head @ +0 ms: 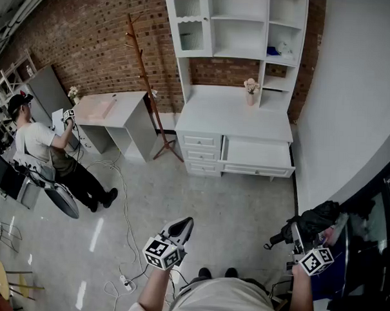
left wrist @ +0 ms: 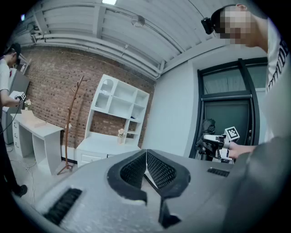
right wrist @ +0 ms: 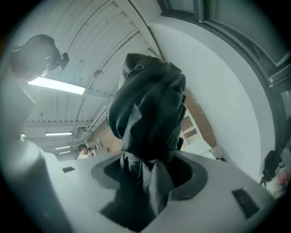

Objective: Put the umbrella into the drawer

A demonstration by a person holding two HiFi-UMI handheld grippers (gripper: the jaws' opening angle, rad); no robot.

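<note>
We find the right gripper (head: 300, 237) nearest us, at the lower right of the head view. Its jaws are spread wide and clamped on the black folded fabric umbrella (head: 316, 219). The right gripper view confirms this: dark cloth fills the gap between the jaws of the right gripper (right wrist: 148, 172), and the umbrella (right wrist: 148, 107) bulks out well past their tips. We judge that its long axis runs roughly out along the jaws, though the bunched cloth does not let us settle that.

The left gripper (head: 183, 224) sits at the lower centre-left. In its own view the left gripper (left wrist: 146, 160) has its jaws pressed together with nothing between them. It plays no part in the hold.

A stretch of grey floor lies beyond both grippers. Across it stands the white wooden table with a shelf unit on top (head: 235, 118). Its wide white drawer (head: 257, 169) is pulled out on the right side, and no contents can be seen in it.

The drawer lies ahead of the umbrella and slightly to its left, well apart from it. The drawer's long side runs across the view. We judge the right hand to be the nearer and the better placed. The carry will need the umbrella turned so that its length lies along the width of the drawer before it is lowered in.
</note>
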